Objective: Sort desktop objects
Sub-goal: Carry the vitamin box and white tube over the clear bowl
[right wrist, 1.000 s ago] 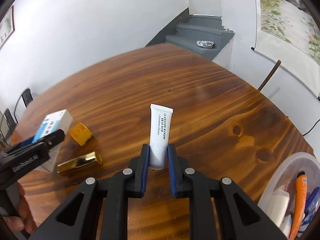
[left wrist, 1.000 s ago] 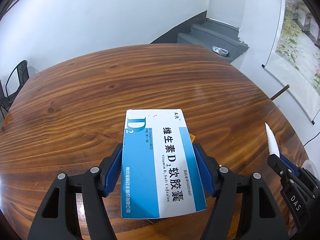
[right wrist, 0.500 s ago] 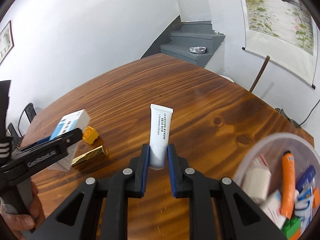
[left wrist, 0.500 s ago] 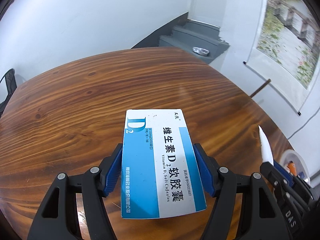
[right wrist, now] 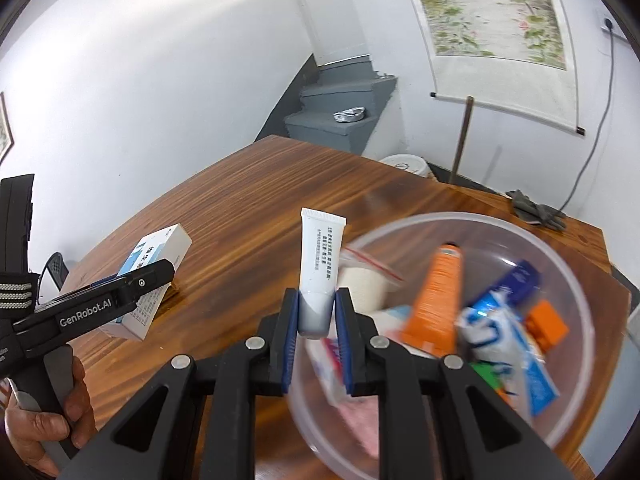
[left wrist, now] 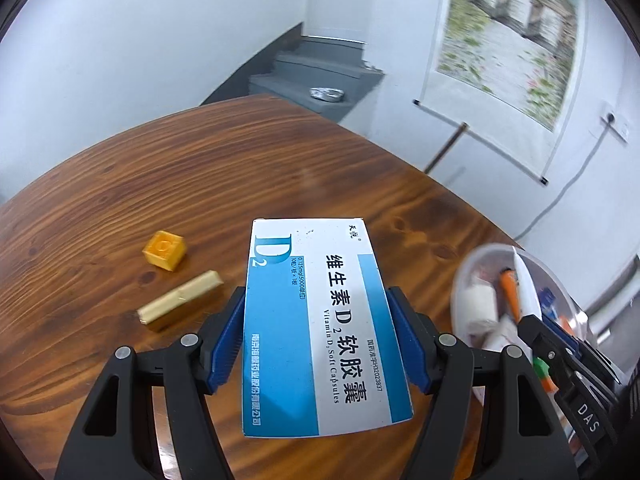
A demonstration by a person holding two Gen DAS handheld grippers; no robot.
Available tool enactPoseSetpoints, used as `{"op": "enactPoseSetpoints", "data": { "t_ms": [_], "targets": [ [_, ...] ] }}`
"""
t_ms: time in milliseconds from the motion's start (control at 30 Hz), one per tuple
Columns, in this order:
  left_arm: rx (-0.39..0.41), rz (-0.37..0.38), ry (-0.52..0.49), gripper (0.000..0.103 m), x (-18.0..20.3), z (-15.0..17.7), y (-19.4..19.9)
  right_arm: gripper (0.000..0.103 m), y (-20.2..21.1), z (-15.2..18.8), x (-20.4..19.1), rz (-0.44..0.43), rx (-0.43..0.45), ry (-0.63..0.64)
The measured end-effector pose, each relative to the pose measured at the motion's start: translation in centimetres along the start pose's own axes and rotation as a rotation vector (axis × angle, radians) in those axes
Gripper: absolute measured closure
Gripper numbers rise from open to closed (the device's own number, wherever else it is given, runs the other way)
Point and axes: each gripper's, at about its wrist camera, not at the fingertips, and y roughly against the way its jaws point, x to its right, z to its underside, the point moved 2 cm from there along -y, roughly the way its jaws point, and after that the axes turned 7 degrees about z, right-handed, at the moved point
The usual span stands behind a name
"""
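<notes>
My left gripper point(left wrist: 318, 340) is shut on a blue and white vitamin D box point(left wrist: 316, 320) and holds it above the round wooden table point(left wrist: 200, 184). The box also shows in the right wrist view point(right wrist: 154, 276), with the left gripper point(right wrist: 156, 276) around it. My right gripper point(right wrist: 316, 320) is shut on a white tube point(right wrist: 320, 264) and holds it over the near left rim of a clear plastic bowl point(right wrist: 560, 248). The bowl point(left wrist: 480, 264) holds several tubes and packets. The white tube's tip point(left wrist: 526, 280) shows at the right of the left wrist view.
A yellow toy block point(left wrist: 164, 249) and a gold bar-shaped case point(left wrist: 180, 300) lie on the table left of the box. An orange tube point(right wrist: 440, 296) and a blue packet point(right wrist: 512, 344) lie in the bowl. Grey stairs point(right wrist: 340, 108) and a hanging scroll painting point(right wrist: 492, 8) are behind the table.
Both grippers have swung right with their loads. The bowl has come under the right gripper and the tube. The yellow block and gold case have come into the left wrist view.
</notes>
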Motion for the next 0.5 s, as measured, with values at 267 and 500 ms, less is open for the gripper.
{"op": "enactPoseSetpoints", "data": {
  "t_ms": [267, 500],
  "targets": [
    [-0.026, 0.073, -0.03, 0.032, 4.6, -0.3, -1.2, 0.083, 1.6, 0.2, 4.7, 0.02, 0.025, -0.046],
    [-0.058, 0.125, -0.102, 0.032, 9.3, -0.9, -2.9, 0.083, 2.6, 0.0, 9.1, 0.068, 0.059, -0.103]
  ]
}}
